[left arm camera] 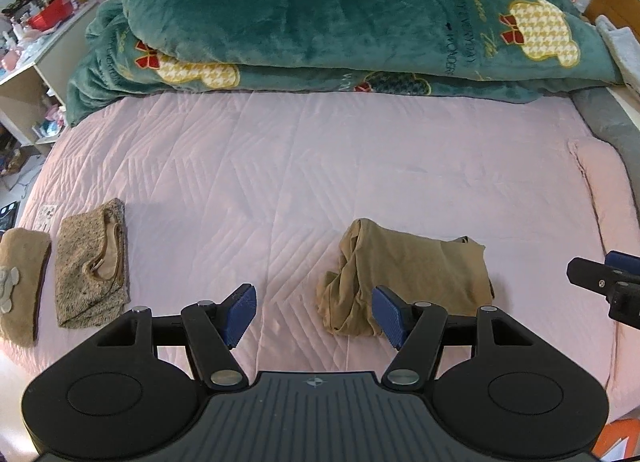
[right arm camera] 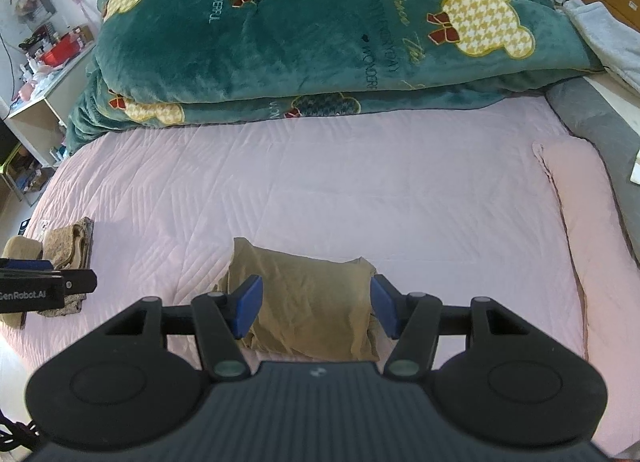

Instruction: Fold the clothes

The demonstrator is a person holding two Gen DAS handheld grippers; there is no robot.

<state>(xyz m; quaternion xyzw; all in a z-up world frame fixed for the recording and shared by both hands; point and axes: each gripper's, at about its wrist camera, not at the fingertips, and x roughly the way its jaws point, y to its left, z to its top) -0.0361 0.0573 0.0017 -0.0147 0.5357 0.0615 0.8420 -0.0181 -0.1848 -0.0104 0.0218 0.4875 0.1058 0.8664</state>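
A tan garment (left arm camera: 416, 274) lies loosely folded on the pink bedspread (left arm camera: 280, 165). In the left wrist view my left gripper (left arm camera: 316, 314) is open over bare bedspread, and its right finger overlaps the garment's bunched left end. In the right wrist view the garment (right arm camera: 312, 290) sits between the blue pads of my right gripper (right arm camera: 316, 308). That gripper is open and hovers above the cloth, with neither pad pressing on it. A folded speckled knit garment (left arm camera: 92, 266) and a brown folded piece (left arm camera: 20, 282) lie at the near left.
A thick green blanket (left arm camera: 340, 21) with bear prints is piled across the far side of the bed. A pink pillow (right arm camera: 592, 221) and a grey bed edge (right arm camera: 592, 117) run along the right. A cluttered shelf (left arm camera: 36, 33) stands at the far left.
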